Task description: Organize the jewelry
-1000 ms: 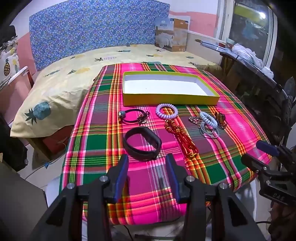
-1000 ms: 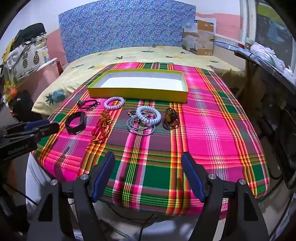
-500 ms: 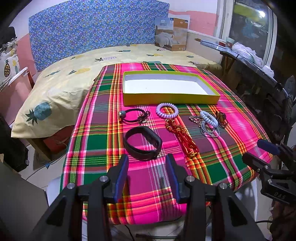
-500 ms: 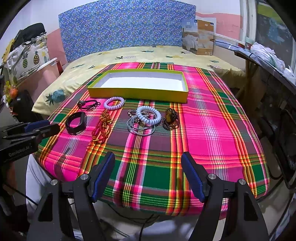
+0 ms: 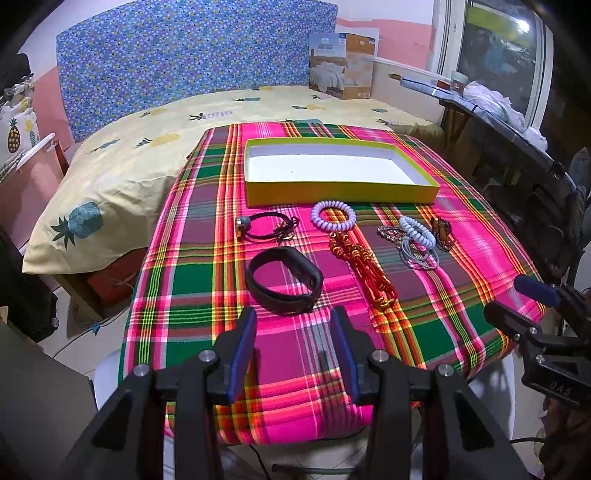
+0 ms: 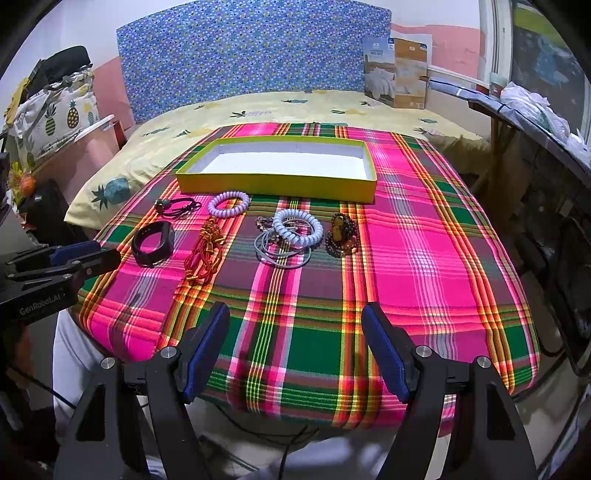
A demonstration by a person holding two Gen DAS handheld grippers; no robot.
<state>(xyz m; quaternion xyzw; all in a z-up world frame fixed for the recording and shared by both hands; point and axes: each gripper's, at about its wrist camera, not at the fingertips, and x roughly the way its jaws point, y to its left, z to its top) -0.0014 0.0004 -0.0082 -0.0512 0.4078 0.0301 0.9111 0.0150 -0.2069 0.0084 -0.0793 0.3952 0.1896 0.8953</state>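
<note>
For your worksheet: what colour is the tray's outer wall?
Yellow tray, white inside; clearest in the right wrist view.

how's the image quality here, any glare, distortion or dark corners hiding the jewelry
Left wrist view: heavy fisheye bending, black corners, a bright glare spot in the window, yet the black band is sharp. Right wrist view: same curved edges and dark corners, the tablecloth evenly lit, the yellow box crisp, and the open right gripper casts only soft shadows.
</note>
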